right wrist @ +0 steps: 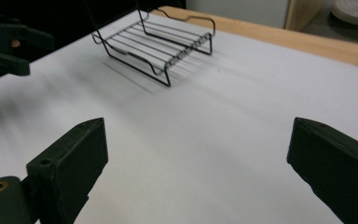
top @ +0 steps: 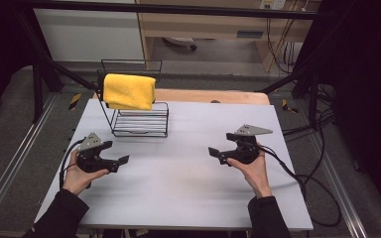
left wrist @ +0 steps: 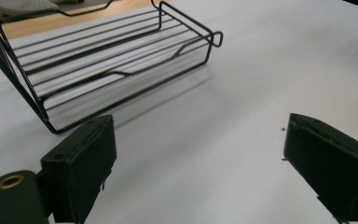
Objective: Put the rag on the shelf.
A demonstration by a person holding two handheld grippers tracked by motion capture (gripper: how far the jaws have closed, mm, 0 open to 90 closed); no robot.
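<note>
No readable text, labels, brands, numbers or signs on anything in any view.

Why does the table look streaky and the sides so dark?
High view: light falls on the white table and yellow towel, while the room's edges go nearly black. Left gripper view: the wire rack casts a soft striped shadow, and the near gripper looks fuzzy. Right gripper view: smeary grey streaks cross the table.

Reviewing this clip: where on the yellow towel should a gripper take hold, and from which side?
Grip the yellow towel at its lower hanging edge, coming from the front. It drapes folded over the wire rack's top bar, so that edge likely hangs free. The left gripper is nearer.
</note>
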